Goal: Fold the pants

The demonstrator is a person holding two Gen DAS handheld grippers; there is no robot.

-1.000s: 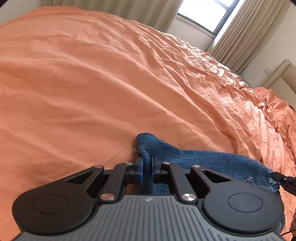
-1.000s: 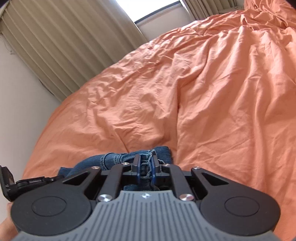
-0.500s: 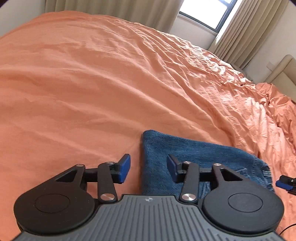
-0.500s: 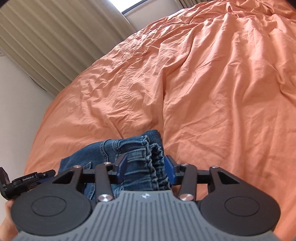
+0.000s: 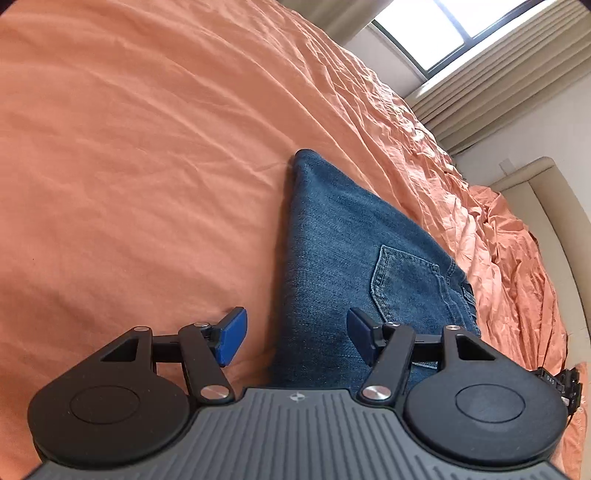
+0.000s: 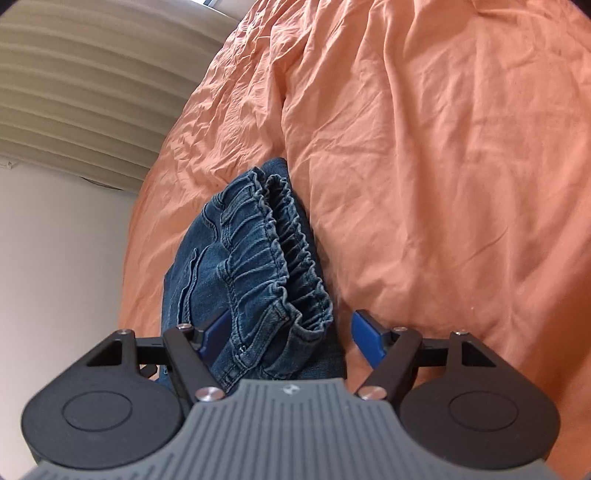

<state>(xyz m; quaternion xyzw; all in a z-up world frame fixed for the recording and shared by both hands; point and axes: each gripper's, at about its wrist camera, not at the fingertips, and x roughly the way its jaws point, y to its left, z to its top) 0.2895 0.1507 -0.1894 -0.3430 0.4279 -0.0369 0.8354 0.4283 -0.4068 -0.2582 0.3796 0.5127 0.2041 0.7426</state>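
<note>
Covering the whole bed, an orange duvet [image 5: 147,147] lies clear around the folded pants [image 5: 332,240]. Elastic waistband edge [image 6: 273,236] faces the right gripper [image 6: 288,336]; left gripper [image 5: 295,336] straddles the fold edge. Both sets of fingers are opening, gripping nothing.

**One pair of pants, two claws, one bed**

One pair of blue denim pants [image 5: 332,240] lies folded on one bed [image 5: 129,166] under one orange cover. One back pocket [image 5: 406,284] shows on the denim, right of centre. Two claws are present: the left claw [image 5: 295,338] and the right claw [image 6: 286,339], each with two blue pads. One window [image 5: 454,29] stands far right, with curtains [image 5: 491,81] beside it.
</note>
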